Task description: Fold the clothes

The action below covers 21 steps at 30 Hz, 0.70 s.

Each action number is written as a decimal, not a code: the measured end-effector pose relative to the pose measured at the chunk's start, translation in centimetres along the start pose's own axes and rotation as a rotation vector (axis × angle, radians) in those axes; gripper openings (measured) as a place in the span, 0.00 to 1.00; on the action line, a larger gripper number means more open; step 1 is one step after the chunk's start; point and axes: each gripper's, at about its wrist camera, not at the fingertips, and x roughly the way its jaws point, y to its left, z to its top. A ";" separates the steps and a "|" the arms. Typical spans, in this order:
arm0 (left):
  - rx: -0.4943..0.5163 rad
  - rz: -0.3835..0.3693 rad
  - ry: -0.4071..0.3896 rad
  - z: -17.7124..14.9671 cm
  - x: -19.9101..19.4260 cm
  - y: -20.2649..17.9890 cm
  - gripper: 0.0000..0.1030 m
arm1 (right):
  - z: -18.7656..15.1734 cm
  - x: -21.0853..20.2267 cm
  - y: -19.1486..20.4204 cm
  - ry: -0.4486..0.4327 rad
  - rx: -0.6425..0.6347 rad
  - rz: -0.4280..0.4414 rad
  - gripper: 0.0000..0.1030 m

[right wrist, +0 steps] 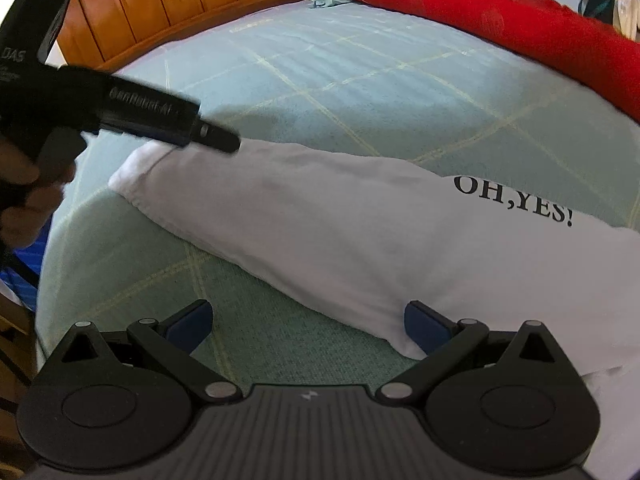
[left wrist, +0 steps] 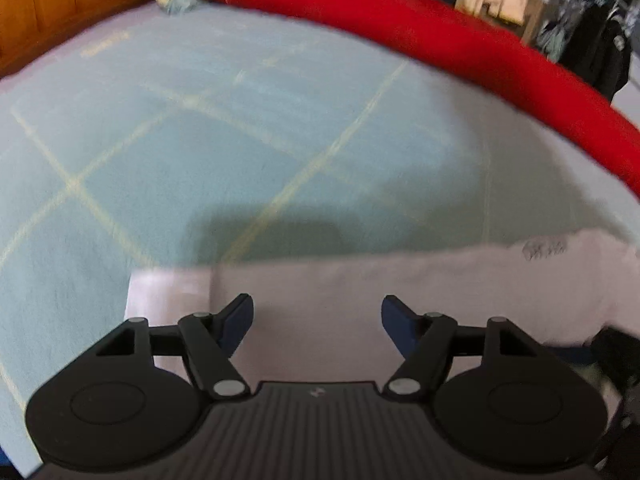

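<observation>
shirt [right wrist: 320, 232] lies white and already narrowed into a long band across the green checked sheet [right wrist: 340, 92], print reading "oh, yes!" near its right end, a red quilt [right wrist: 520, 16] well beyond it by the far edge. the left gripper [left wrist: 317, 316] hangs over the band's left end with its jaws wide apart and nothing between them, cloth only underneath. the right gripper [right wrist: 308, 320] is likewise wide open and empty, its right finger over the shirt's near edge, its left finger over bare sheet. the likely trouble is a shallow pinch: the band looks several layers thick, so closing on the top layer alone could peel the fold open when lifted. a bite taken too low may also catch the sheet and drag it up. uneven lifts from the two ends would skew the next fold.
</observation>
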 end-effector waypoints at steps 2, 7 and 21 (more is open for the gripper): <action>0.000 0.055 -0.015 -0.6 0.3 0.6 0.63 | -0.1 0.1 0.5 0.004 -0.033 -0.025 1.00; 0.011 0.093 -0.087 0.2 -2.1 0.6 0.62 | -0.3 0.2 1.0 0.002 -0.078 -0.060 1.00; -0.125 0.058 -0.015 -2.8 -3.8 2.1 0.67 | 0.4 -4.4 -2.0 -0.050 0.045 -0.128 1.00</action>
